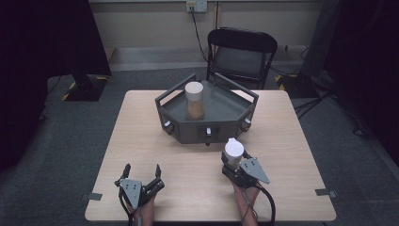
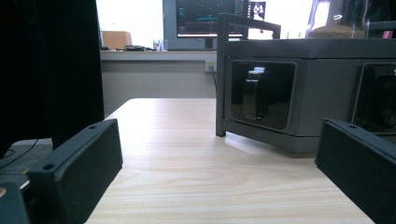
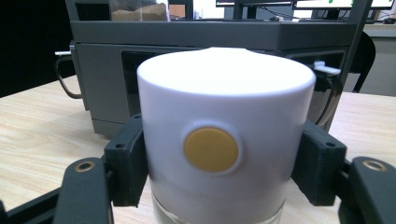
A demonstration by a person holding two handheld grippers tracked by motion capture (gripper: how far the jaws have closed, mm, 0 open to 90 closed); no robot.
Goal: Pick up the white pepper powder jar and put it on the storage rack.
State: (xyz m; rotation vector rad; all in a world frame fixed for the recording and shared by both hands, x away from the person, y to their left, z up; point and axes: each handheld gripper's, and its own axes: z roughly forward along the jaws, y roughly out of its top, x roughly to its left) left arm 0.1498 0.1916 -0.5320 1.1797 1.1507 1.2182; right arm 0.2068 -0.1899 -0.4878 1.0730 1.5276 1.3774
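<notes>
— Where's the jar (image 3: 224, 140) right now?

— In your right gripper (image 1: 234, 162), clamped by the jaws on both sides of its white lid, just above the clear glass. In the high view it stands upright near the table's (image 1: 141, 141) front edge, just in front of the grey tray (image 1: 226, 106), not touching it. The yellow dot on the lid faces the right gripper's camera.

— And my left one?

— Your left gripper (image 1: 142, 170) is released, jaws spread wide and holding nothing, resting near the front left of the table, well apart from the jar.

— So what makes this step go well?

— I'd say you're carrying the jar to the tray, where a second jar (image 1: 194, 100) with brown contents already stands at the back left. You're gripping the lid, not the body, so keep the squeeze steady and the jar vertical; a tilt could let it swing or the lid slip. Lift high enough to pass the tray's front wall and rail, then aim for the bare floor to the right of the other jar.

— Anything to watch?

— The tray's knobs on the front face. Stay above them.
</notes>
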